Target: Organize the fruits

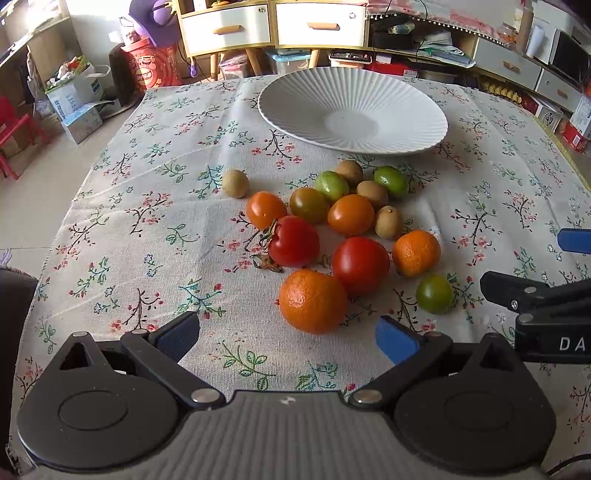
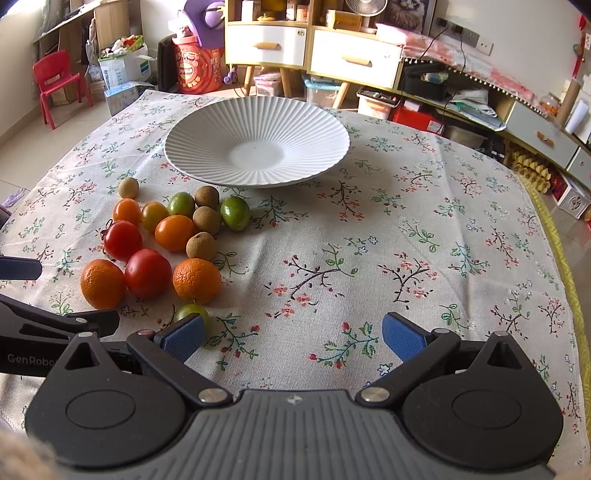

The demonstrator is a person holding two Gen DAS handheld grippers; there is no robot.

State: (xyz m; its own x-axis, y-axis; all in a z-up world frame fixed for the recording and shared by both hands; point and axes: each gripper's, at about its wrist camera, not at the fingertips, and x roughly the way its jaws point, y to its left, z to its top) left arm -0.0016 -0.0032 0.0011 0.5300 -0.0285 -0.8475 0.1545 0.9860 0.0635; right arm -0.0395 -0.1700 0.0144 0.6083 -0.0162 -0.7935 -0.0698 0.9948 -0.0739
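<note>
Daylight floods in from the upper left of both views, blowing out the floor (image 1: 33,192) and wall there to near white, while the tablecloth (image 2: 332,258) on the counter stays evenly bright. The fruits cast soft, short shadows, and the red tomato (image 1: 361,264) carries small glare spots. Fisheye bending curves the cabinets (image 2: 314,51) and counter edges, with slight softness at the corners.

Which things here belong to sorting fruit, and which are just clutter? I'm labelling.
Job: oranges, tomatoes, small brown fruits, green fruits, white plate.
Clutter: red chair, drawers, fan.
</note>
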